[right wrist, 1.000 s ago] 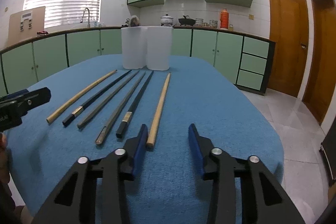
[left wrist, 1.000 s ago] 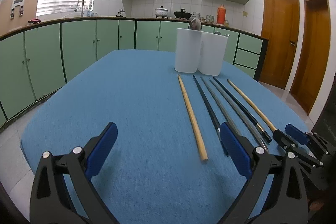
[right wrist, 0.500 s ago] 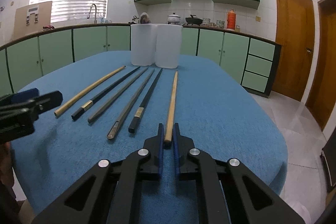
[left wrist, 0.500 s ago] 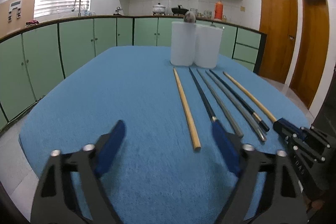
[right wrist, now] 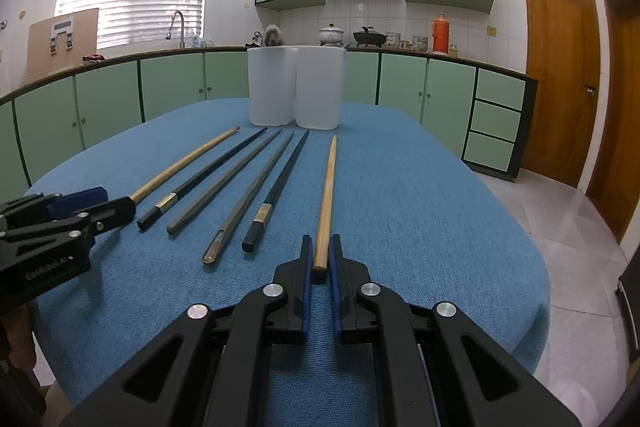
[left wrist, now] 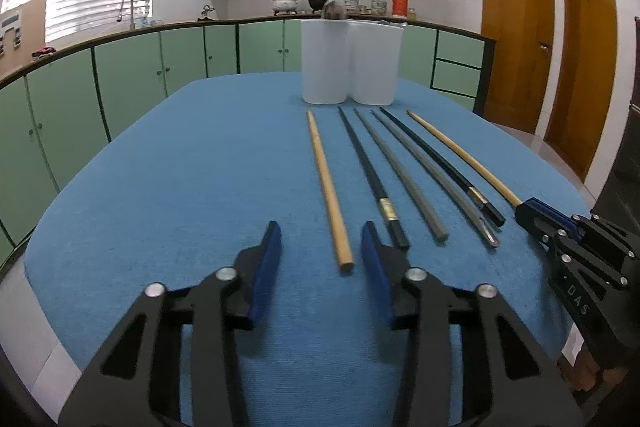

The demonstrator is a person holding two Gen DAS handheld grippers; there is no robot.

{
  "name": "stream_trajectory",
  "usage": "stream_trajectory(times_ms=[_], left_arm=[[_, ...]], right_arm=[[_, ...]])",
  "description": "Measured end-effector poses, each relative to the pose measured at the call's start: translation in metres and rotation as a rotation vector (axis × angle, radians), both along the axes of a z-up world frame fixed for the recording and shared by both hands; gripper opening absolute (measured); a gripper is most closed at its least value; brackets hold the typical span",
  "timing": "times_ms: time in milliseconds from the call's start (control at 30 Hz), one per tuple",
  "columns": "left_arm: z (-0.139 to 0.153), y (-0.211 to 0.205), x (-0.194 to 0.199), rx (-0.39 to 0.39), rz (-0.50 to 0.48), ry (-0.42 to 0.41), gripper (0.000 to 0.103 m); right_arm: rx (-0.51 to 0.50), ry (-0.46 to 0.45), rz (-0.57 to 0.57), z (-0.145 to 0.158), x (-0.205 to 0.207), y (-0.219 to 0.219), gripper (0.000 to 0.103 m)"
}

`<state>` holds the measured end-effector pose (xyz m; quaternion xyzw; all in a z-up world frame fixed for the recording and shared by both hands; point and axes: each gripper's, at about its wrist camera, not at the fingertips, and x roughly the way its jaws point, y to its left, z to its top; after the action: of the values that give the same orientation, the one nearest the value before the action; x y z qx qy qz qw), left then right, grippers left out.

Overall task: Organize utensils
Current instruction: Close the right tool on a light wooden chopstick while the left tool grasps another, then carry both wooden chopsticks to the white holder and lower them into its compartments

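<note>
R claw (right wrist: 321, 239) newly tight on far-R stick (right wrist: 329, 187); L claw (left wrist: 320, 227) mid-closing round far-L stick (left wrist: 324, 179).

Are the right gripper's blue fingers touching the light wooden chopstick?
Touching. In the right wrist view, the right gripper has its blue fingers shut on the near end of the light wooden chopstick, with no gap showing on either side.

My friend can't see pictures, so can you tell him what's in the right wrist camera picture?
The right gripper is shut on the near end of a light wooden chopstick lying on a blue table. Five more chopsticks lie in a row to its left, pointing toward two white containers. The left gripper is at the left edge.
</note>
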<state>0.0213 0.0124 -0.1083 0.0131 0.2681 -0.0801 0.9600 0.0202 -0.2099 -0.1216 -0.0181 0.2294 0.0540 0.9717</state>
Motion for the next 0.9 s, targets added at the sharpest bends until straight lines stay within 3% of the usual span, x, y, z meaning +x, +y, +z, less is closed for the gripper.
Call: stream_trajectory(times_ms=[67, 167, 533, 900], left_arm=[[-0.001, -0.005, 0.000, 0.007, -0.007, -0.002, 0.027], [-0.002, -0.009, 0.000, 0.005, -0.021, -0.001, 0.009], [0.003, -0.017, -0.008, 0.038, -0.023, -0.037, 0.006], [0.054, -0.008, -0.021, 0.036, -0.016, -0.189, 0.006]], right_arm=[[0.002, 0.000, 0.001, 0.000, 0.000, -0.001, 0.008], [0.006, 0.000, 0.002, 0.000, 0.001, -0.002, 0.008], [0.003, -0.005, -0.015, 0.001, 0.001, -0.006, 0.007], [-0.019, -0.107, -0.017, 0.043, -0.009, -0.016, 0.007]])
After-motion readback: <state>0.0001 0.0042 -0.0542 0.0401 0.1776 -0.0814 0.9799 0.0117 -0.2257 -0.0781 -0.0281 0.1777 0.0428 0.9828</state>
